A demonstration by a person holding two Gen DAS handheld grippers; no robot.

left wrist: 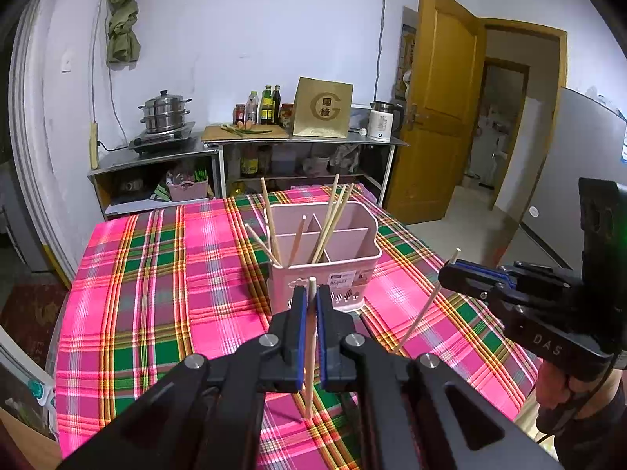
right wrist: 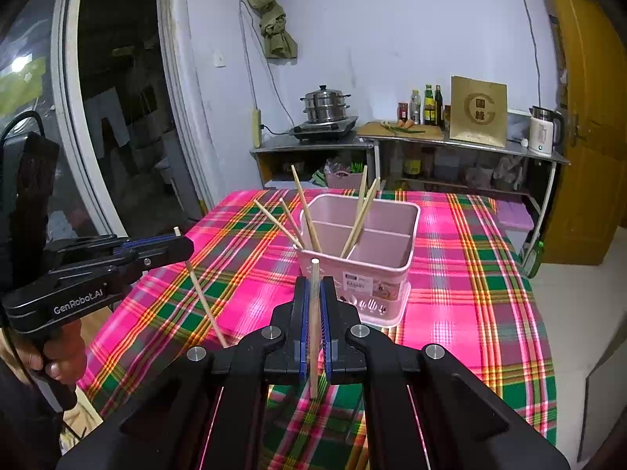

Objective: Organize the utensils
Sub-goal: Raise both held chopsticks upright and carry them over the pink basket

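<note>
A: In the left wrist view, what is the left tool [left wrist: 312,305] doing?

B: It is clenched on one chopstick [left wrist: 310,352]. The stick stands almost straight up, with its bottom end just above the counter [left wrist: 156,274]. I think it is held that way so it can drop into the pink basket [left wrist: 325,262] tip first.

A: Where is the basket?

B: In the middle of the counter, just past the tool. It has walls inside that make little rooms. Some chopsticks [left wrist: 331,223] already lean in there.

A: And that black thing on the right?

B: That is the right tool [left wrist: 450,274]. It grips its own chopstick [left wrist: 427,305], which slants down toward the checked cloth.

A: Now the right wrist view?

B: The right tool [right wrist: 314,305] is squeezed shut on its chopstick [right wrist: 314,329]. The stick is thin, pale wood, plain and round at the top. The basket [right wrist: 364,274] sits right in front, open at the top.

A: And the other one?

B: The left tool [right wrist: 184,246] comes in from the left, held by a hand [right wrist: 55,356], pinching its chopstick [right wrist: 205,305] too. Both sticks are off the counter, near the basket, ready to go in, I think.
</note>
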